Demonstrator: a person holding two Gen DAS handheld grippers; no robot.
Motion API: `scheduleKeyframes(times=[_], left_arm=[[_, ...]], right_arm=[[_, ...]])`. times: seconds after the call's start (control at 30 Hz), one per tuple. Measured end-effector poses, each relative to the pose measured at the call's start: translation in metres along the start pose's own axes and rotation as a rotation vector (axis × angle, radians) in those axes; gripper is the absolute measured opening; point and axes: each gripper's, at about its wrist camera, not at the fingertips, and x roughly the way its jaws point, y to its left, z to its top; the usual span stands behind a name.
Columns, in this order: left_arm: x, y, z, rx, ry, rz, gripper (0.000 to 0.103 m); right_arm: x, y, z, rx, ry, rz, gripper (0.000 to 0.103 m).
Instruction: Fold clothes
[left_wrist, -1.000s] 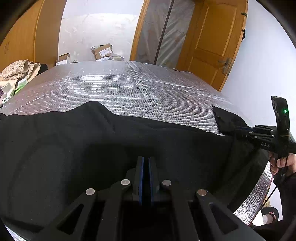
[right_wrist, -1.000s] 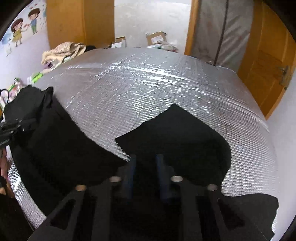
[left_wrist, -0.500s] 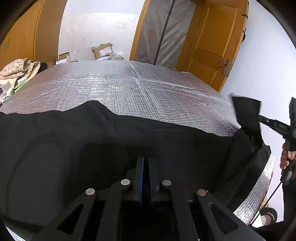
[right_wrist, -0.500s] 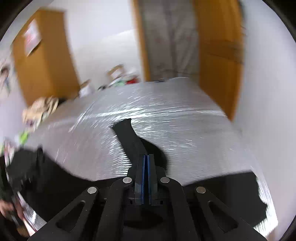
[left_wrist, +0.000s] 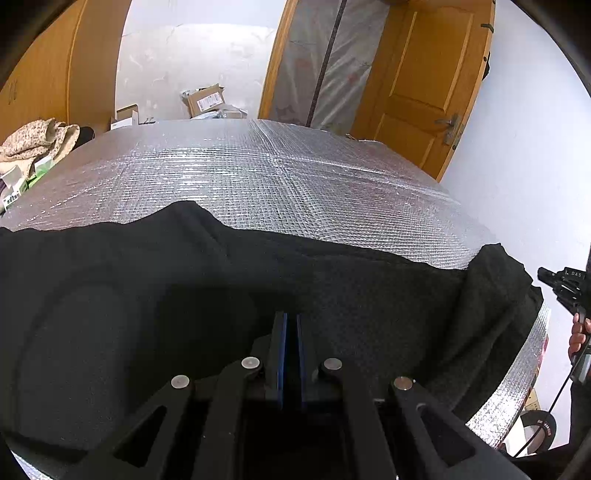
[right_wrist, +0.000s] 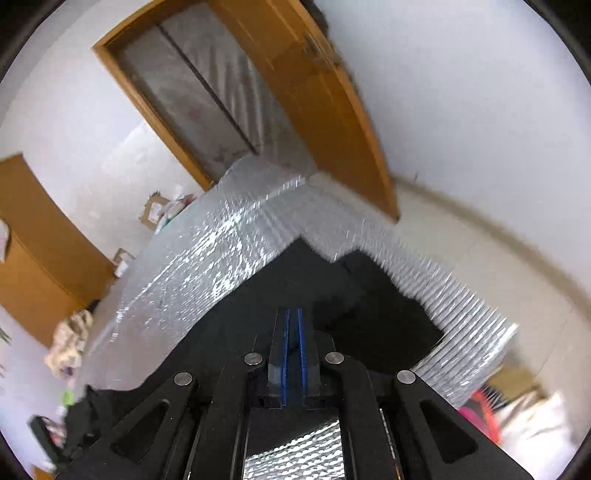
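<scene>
Black garment (left_wrist: 147, 302) lies under closed left fingers (left_wrist: 282, 332).

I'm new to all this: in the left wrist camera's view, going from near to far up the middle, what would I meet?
Left gripper with closed jaws → black garment → silver foil-covered table → cardboard boxes on the floor → white wall.

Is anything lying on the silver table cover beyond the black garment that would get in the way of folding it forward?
Nothing visible does. The silver cover beyond the black garment is bare up to its far edge. The left gripper and right gripper are both shut on the garment.
</scene>
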Motion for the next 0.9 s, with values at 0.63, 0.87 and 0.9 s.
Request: scheduleKeyframes(times=[0.63,0.87,0.9], left_arm=[[-0.003,-0.031,0.006,0.098,-0.008,-0.046,0.004],[-0.006,-0.038,0.011,0.112,-0.020,-0.069,0.004],[-0.005,-0.039,0.010,0.114,-0.015,-0.075,0.004]], right_arm=[[0.035,-0.001,0.019,0.085,0.030,0.096,0.004],[-0.022,0.006,0.026,0.026,-0.117,0.115,0.004],[-0.026,0.000,0.025,0.039,-0.120,0.101,0.004]])
